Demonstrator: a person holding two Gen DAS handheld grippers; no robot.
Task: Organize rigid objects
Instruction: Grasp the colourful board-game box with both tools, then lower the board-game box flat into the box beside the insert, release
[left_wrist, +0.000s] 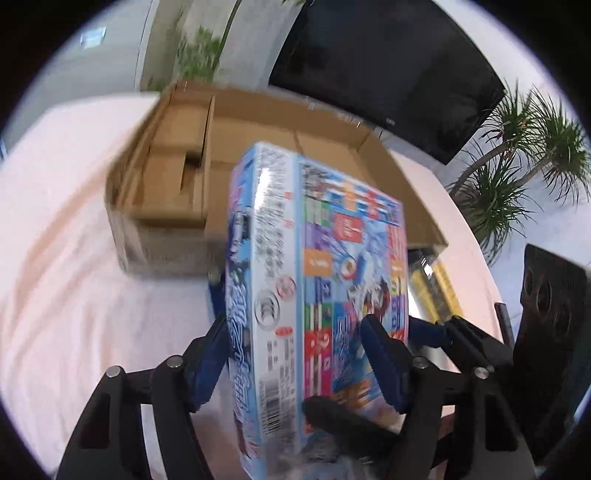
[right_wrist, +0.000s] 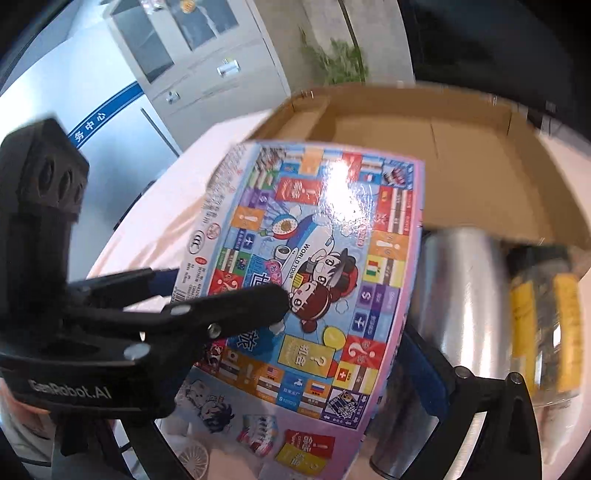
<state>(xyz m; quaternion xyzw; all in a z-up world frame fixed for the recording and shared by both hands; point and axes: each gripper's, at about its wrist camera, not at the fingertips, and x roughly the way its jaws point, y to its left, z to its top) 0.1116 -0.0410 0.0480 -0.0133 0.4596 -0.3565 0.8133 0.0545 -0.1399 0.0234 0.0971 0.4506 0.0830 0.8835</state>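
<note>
Item: board-game box (left_wrist: 317, 280), held between left gripper (left_wrist: 295, 354) fingers, pinched across narrow sides | long axis toward open carton (left_wrist: 258, 122), upper frame | right gripper (right_wrist: 332, 369) fingers' state: cannot tell; left nearer.

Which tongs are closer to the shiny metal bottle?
Right. The right tongs are just beside the metal bottle, between it and the game box. The left tongs clamp the game box on its other side, away from the bottle.
</note>
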